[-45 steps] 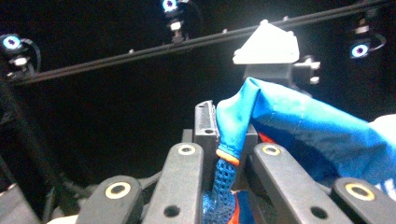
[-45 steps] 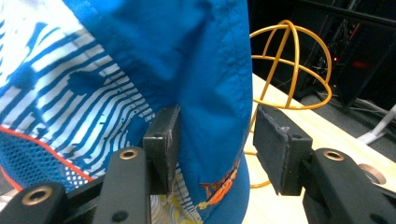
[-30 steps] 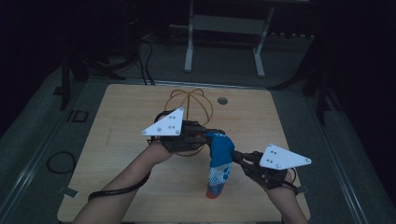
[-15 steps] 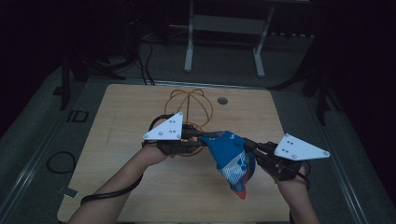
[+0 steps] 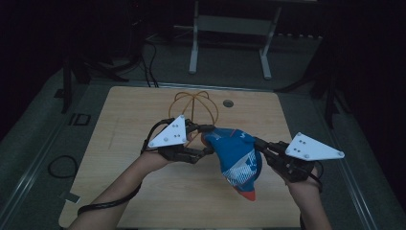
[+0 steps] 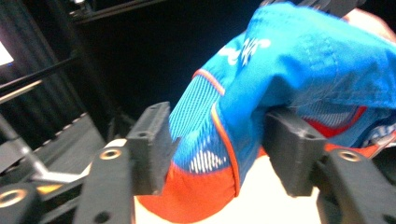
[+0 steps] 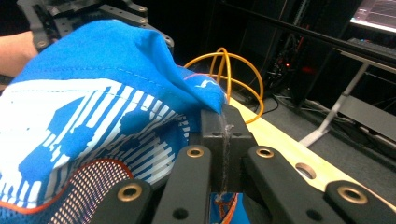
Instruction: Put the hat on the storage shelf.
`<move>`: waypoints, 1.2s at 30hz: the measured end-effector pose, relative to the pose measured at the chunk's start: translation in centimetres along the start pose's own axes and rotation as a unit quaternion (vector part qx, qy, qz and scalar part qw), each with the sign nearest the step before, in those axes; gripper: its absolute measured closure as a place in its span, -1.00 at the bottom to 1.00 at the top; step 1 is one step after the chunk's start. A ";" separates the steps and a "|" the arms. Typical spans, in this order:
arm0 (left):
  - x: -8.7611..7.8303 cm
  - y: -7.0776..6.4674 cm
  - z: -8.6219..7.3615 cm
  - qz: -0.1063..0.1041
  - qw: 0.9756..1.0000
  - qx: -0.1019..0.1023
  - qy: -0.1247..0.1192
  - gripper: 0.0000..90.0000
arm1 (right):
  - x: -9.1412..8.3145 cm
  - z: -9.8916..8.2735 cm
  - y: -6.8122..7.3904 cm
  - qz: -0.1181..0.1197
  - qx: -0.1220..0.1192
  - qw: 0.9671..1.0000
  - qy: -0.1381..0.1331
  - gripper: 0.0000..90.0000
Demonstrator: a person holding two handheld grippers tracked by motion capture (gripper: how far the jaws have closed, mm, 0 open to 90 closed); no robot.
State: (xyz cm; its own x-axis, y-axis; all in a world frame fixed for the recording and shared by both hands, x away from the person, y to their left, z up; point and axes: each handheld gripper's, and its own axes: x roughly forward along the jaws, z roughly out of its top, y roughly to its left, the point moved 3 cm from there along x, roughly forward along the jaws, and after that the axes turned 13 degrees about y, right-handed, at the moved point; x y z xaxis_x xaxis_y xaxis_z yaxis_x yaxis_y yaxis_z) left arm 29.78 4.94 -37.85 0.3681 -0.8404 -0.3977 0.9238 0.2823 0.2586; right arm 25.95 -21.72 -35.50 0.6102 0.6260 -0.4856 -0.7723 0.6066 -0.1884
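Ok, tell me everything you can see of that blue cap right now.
The blue cap looks like fabric with mesh panels, a white striped pattern, orange piping and an orange-red tip hanging lowest. It is crumpled and held up between both grippers, above the wooden table. The right gripper is pinched on its edge; the left gripper straddles its mesh end.

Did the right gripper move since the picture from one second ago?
Yes. The right gripper shifted rightwards, toward the table's right edge, still pinching the blue garment.
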 end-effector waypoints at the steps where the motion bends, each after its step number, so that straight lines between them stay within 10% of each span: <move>1: -0.2 0.0 -0.2 -0.001 1.000 -0.004 0.002 -0.07 | 0.0 0.0 -0.1 -0.002 0.001 1.000 0.000 1.00; 18: -3.8 -0.1 -4.9 0.051 0.996 -0.070 0.017 -0.42 | -1.1 1.5 -1.8 -0.033 0.013 0.999 -0.020 1.00; 27: -5.5 -0.3 -9.4 0.098 0.987 -0.119 0.044 -0.95 | -0.5 4.4 -3.2 -0.048 0.014 0.998 -0.037 1.00; 36: -6.7 -1.5 -14.6 0.161 0.974 -0.142 0.071 -0.95 | 1.7 8.0 -4.4 -0.055 0.012 0.998 -0.041 1.00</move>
State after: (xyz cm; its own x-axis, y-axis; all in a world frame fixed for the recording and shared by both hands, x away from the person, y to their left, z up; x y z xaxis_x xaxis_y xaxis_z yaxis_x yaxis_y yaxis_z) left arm 27.47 16.91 -48.38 0.6352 -0.6206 -0.4597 0.7430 0.6536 0.1443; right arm 31.76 -19.39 -28.66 0.7045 0.5916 -0.3921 -0.6957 0.6850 -0.2165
